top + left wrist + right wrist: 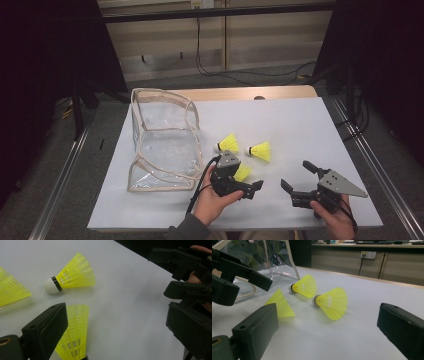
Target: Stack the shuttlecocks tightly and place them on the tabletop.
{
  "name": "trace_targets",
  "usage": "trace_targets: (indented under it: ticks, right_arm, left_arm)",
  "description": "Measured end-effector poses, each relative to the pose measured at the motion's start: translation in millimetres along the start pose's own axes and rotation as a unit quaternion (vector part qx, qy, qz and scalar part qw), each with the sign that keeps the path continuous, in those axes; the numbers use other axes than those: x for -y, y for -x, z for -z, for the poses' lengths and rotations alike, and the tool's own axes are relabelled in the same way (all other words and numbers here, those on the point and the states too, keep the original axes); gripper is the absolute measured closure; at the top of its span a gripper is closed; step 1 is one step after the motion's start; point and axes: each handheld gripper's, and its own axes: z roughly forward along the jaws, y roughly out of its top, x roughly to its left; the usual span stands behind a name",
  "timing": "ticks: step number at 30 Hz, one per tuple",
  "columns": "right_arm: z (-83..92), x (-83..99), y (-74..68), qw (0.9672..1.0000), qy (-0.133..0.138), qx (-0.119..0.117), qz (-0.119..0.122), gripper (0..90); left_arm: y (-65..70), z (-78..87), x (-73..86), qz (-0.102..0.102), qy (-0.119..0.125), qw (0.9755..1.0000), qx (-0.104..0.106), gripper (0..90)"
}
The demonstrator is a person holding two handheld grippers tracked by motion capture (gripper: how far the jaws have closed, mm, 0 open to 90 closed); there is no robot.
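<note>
left gripper point(256, 187), jaws wide, hovers over the nearest yellow shuttlecock point(243, 172) lying on the tabletop point(300, 125) right of the clear bag point(162, 140); right gripper point(296, 176) waits open and empty; a hard pinch could crush its light skirt or flick it away

I see a desk point(310, 130) with a white top and a wooden far edge. On it lie three yellow shuttlecocks: one point(242, 173) right at my left gripper point(252, 190), two more point(228, 144) point(260, 150) just beyond it. A clear plastic bag point(162, 140) with beige trim rests beyond and left of that gripper.
</note>
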Motion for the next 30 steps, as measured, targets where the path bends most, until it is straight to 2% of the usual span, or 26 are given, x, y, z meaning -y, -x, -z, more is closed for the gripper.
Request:
trace_targets:
  ticks: [8,13,28,30]
  right_arm:
    - [0.1,-0.1,0.2,1.0000,0.001,0.001,0.001,2.7]
    - [-0.1,0.0,-0.4,1.0000,-0.002,0.000,0.001,2.7]
    - [-0.1,0.0,-0.4,1.0000,-0.002,0.002,0.002,2.7]
    - [-0.3,0.1,-0.4,1.0000,-0.002,0.002,0.003,2.7]
  left_arm:
    - [2.3,3.7,10.5,-0.001,-0.002,0.9999,0.015,3.8]
    - [2.0,7.8,16.5,-0.013,-0.007,0.9995,0.027,3.7]
    - [-3.1,24.4,34.9,-0.028,-0.008,0.9980,0.057,3.7]
    - [-4.4,26.4,36.9,-0.029,-0.009,0.9980,0.056,3.7]
